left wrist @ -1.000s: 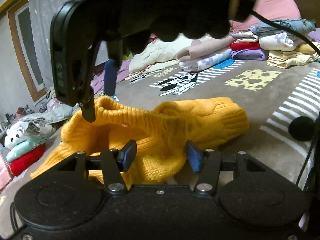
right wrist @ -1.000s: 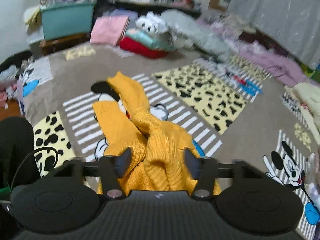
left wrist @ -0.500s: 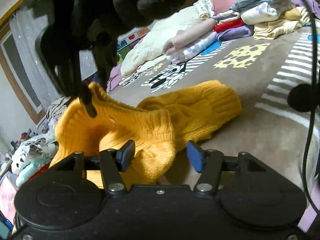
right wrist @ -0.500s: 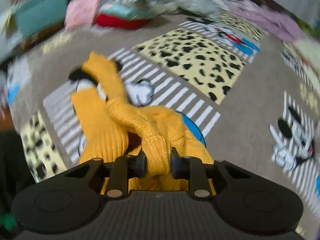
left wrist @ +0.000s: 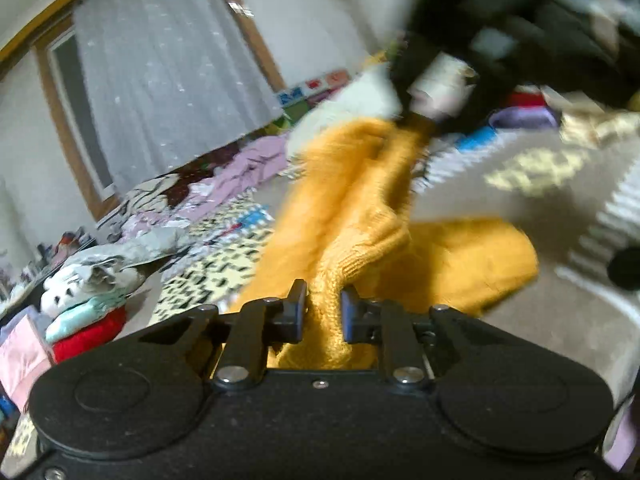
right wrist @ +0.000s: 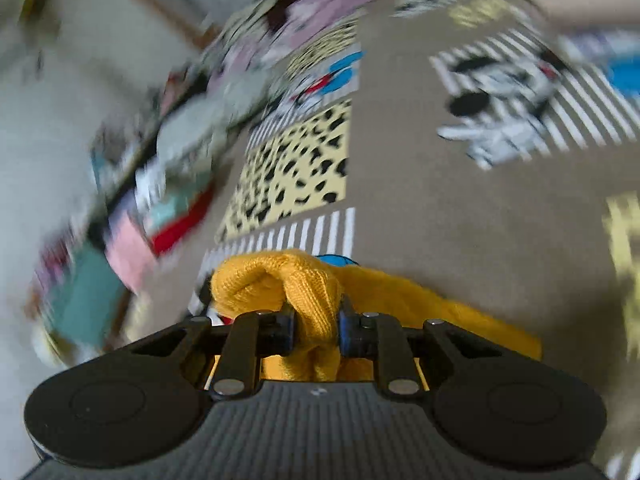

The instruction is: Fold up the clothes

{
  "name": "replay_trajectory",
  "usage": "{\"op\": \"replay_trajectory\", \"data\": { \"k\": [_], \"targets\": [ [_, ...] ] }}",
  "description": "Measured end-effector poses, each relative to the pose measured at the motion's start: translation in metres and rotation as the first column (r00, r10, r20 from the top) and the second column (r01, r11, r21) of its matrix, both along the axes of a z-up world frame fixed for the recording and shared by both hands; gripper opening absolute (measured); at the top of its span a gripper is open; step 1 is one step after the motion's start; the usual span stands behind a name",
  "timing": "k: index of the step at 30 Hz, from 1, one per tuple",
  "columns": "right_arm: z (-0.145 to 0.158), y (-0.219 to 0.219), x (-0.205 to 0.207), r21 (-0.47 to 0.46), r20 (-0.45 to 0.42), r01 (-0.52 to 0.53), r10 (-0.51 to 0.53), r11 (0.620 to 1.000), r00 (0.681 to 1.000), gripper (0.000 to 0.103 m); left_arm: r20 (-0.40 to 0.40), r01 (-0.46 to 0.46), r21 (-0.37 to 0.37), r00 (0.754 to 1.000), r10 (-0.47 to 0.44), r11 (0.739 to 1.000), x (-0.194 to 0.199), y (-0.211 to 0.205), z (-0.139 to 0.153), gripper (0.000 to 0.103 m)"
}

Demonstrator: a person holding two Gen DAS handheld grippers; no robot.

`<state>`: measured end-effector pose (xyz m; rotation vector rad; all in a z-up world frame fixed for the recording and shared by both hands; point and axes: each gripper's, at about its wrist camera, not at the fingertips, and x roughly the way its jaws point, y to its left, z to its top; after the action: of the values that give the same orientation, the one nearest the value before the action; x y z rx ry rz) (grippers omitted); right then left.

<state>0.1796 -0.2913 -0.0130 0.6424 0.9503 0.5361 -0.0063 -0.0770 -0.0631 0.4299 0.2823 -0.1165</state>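
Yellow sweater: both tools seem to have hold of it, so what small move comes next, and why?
Probably draw the two tools apart and lift a little, to spread the yellow sweater flat. The left tool is closing on a bunched fold, the right tool pinches another wad, and the knit between them hangs twisted, with its far end slumped on the bed cover.

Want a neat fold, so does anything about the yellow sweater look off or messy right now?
Yes. The yellow sweater is bunched and twisted, not flat: the left gripper is closing on a thick wad, the right gripper pinches a knotted-looking clump, and the rest sags onto the patterned blanket.
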Motion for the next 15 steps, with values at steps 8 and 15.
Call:
{"op": "replay_trajectory", "data": {
  "k": [8, 15],
  "targets": [
    [-0.042, -0.048, -0.069, 0.417, -0.125, 0.205, -0.168, 0.885, 0.978, 0.021, 0.053, -0.017, -0.120, 0.998, 0.023, 0.993, -0.004, 0.018, 0.055, 0.014],
    [-0.006, -0.046, -0.098, 0.613, -0.093, 0.222, -0.211, 0.758, 0.973, 0.021, 0.139, -0.004, -0.212, 0.990, 0.034, 0.977, -0.017, 0.031, 0.114, 0.014]
  ]
}}
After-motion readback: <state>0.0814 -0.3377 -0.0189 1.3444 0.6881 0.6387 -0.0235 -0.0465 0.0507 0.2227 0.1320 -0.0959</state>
